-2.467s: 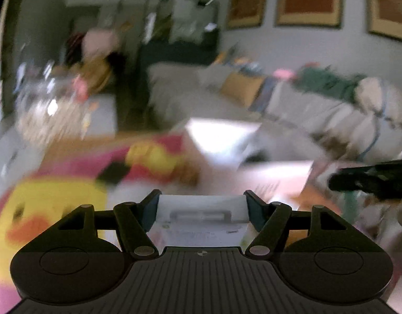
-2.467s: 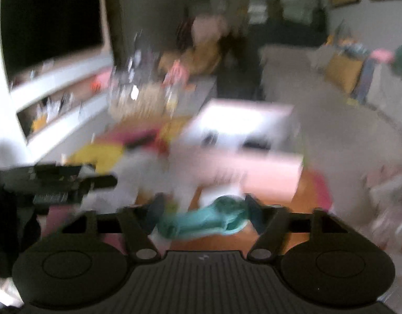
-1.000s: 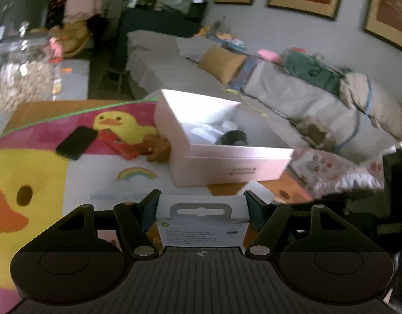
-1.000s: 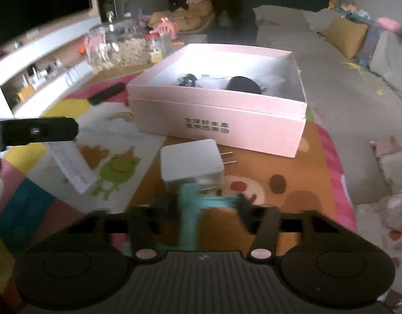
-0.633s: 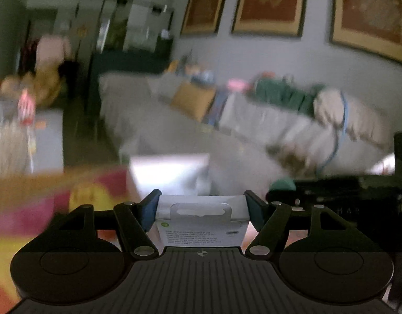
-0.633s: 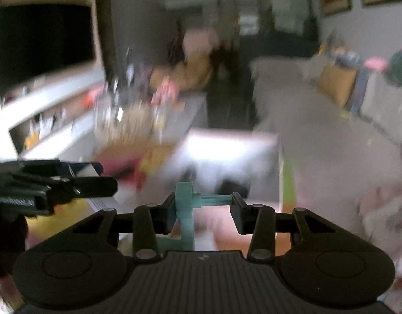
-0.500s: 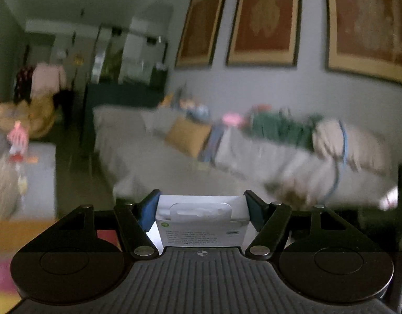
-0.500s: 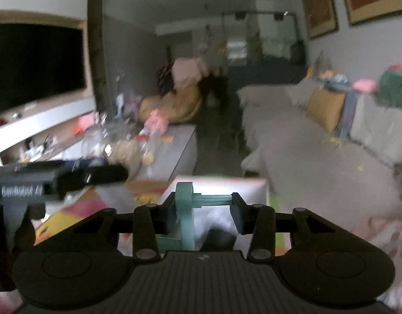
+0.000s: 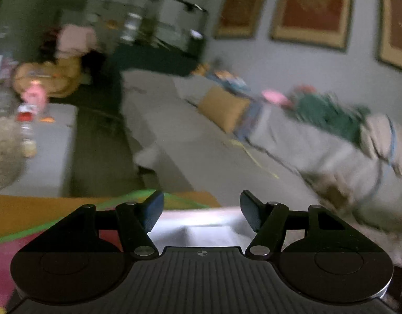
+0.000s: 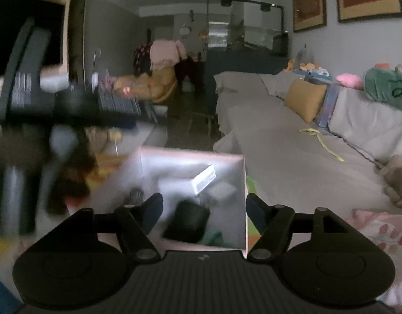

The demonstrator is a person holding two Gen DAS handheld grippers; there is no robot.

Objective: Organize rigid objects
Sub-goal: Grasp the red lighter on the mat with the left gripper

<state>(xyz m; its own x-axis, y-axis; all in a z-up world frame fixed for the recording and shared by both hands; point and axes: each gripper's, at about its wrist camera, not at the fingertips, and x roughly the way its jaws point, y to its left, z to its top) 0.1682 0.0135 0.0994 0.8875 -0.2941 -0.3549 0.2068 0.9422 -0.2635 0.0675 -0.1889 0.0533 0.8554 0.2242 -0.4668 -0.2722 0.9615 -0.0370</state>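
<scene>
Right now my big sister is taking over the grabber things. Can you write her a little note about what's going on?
Left gripper: jaws open, nothing between them; they have just narrowed slightly.
Right gripper: jaws have just been opening, nothing between them.
Both hang over the pink box.
In the box: a white packet, a black object, and something teal at its near edge.
Done: both carried items look dropped in.
Left: these views are blurred and show no other loose items, so look over the play mat before picking up more.
</scene>
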